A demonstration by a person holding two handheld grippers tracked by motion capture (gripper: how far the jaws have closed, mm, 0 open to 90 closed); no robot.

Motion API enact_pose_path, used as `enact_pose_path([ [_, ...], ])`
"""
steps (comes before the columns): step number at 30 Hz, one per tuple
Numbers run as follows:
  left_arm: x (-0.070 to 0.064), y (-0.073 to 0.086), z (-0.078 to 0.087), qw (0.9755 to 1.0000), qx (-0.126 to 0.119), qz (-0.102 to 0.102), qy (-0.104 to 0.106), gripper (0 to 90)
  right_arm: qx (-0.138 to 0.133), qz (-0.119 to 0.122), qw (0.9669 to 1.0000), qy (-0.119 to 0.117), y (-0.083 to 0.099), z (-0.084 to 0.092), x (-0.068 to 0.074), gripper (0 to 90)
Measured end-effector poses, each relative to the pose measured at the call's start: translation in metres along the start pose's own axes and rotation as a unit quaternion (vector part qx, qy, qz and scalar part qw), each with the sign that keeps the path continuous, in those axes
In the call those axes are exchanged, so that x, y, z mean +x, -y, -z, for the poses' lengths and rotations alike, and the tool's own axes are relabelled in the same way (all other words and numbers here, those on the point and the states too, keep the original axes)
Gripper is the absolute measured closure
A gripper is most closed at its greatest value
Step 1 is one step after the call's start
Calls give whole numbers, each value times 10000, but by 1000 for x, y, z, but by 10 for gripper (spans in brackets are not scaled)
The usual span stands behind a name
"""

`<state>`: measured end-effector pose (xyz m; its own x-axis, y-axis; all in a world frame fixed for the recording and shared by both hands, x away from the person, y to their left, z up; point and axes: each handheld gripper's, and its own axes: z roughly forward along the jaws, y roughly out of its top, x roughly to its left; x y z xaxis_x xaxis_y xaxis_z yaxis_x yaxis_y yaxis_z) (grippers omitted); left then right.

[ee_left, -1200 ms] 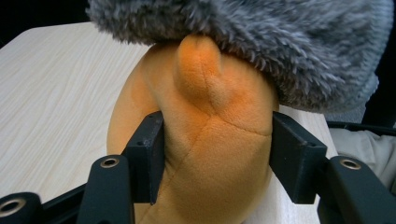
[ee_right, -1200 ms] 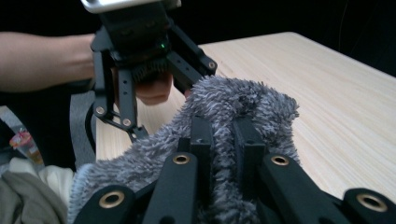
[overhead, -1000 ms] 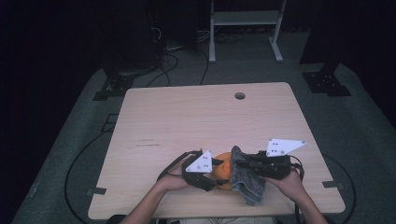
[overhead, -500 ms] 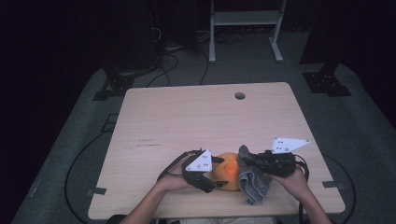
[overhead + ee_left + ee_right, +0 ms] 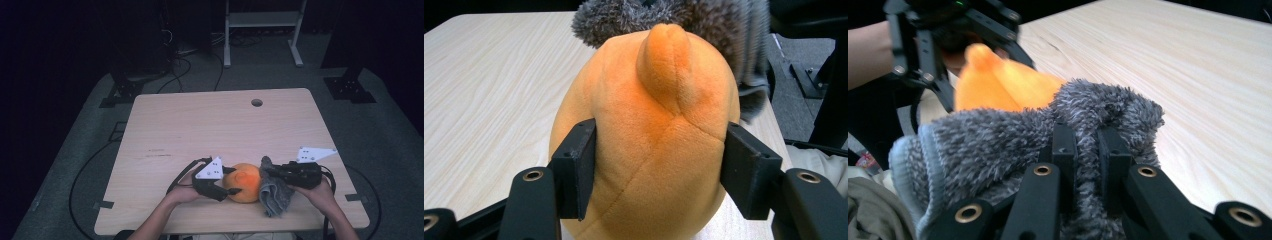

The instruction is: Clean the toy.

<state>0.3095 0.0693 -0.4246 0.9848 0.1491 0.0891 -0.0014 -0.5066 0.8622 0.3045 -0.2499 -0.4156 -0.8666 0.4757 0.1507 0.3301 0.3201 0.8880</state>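
The left gripper (image 5: 656,165) has its two black jaws spread fairly wide and pressed against either flank of a round orange plush toy (image 5: 649,145), which bulges between them and rests on the pale wooden table (image 5: 484,80); a small plush nub stands up from the top of the toy. The right gripper (image 5: 1083,150) has its jaws drawn almost together, with a fold of fluffy grey cloth (image 5: 998,135) pinched between them. In the high view the left gripper (image 5: 226,186) and the right gripper (image 5: 267,175) face each other near the front edge of the table (image 5: 200,125), the person's hands coming in from below. The plush toy (image 5: 243,182) sits between the two tools, and the cloth (image 5: 274,192) hangs from the right one, its upper part touching the toy's right side and its lower part draping down onto the tabletop. The step in hand looks like wiping the toy: one tool steadies it while the other brings the cloth against its surface. The next move would likely call for drawing the cloth across the toy while the left grip stays firm enough that the soft body does not roll or slip out. Beyond the table, a dark floor with cables (image 5: 185,65) and the legs of a metal stand (image 5: 262,30) are visible.
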Motion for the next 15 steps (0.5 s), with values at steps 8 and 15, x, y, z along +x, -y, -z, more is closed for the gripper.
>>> enact_pose_path([
  [8, 9, 5, 4, 9994, -130, 328, -4, 387, -194, 135, 9995, -185, -6, -1, 7, 805],
  [15, 18, 12, 10, 9979, -234, 597, -21, 395, -17, -333, 9994, 123, 12, 6, -13, 804],
])
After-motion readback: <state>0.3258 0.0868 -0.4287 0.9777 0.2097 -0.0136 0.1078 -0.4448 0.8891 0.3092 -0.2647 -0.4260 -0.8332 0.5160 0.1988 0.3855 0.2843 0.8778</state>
